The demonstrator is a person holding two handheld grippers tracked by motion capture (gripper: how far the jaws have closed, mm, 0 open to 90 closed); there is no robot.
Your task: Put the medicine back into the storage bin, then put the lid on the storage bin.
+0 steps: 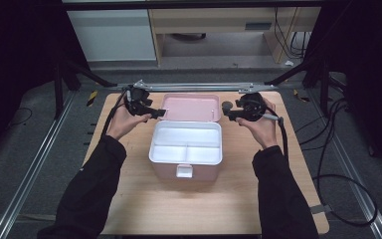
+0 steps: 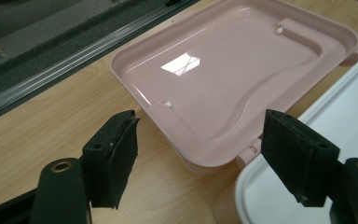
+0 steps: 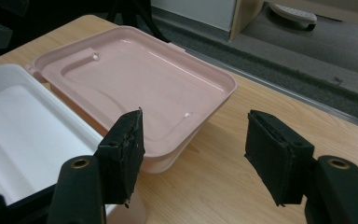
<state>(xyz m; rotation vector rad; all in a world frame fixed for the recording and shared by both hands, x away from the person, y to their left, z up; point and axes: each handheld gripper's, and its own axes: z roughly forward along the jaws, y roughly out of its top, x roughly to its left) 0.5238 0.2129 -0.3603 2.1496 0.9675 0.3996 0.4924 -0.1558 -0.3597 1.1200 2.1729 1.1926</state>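
Note:
A pink storage box (image 1: 165,171) stands open mid-table, with a white divided tray (image 1: 152,149) set in its top. Its pink lid (image 1: 190,107) lies folded back flat behind it. My left gripper (image 1: 158,113) is held at the lid's left edge and my right gripper (image 1: 228,111) at its right edge, both pointing inward. In the left gripper view the left gripper (image 2: 200,120) is open, with the lid (image 2: 223,79) beyond its jaws and the tray (image 2: 340,116) at the right. In the right gripper view the right gripper (image 3: 196,119) is open, facing the lid's corner (image 3: 135,84), with the tray (image 3: 18,121) at the left. Neither holds anything.
A white latch (image 1: 184,171) sits on the box's front wall. A metal rail (image 1: 199,86) runs along the table's far edge. Cables (image 1: 328,164) trail off the right side onto the floor. Bare wooden tabletop (image 1: 189,209) lies in front of the box.

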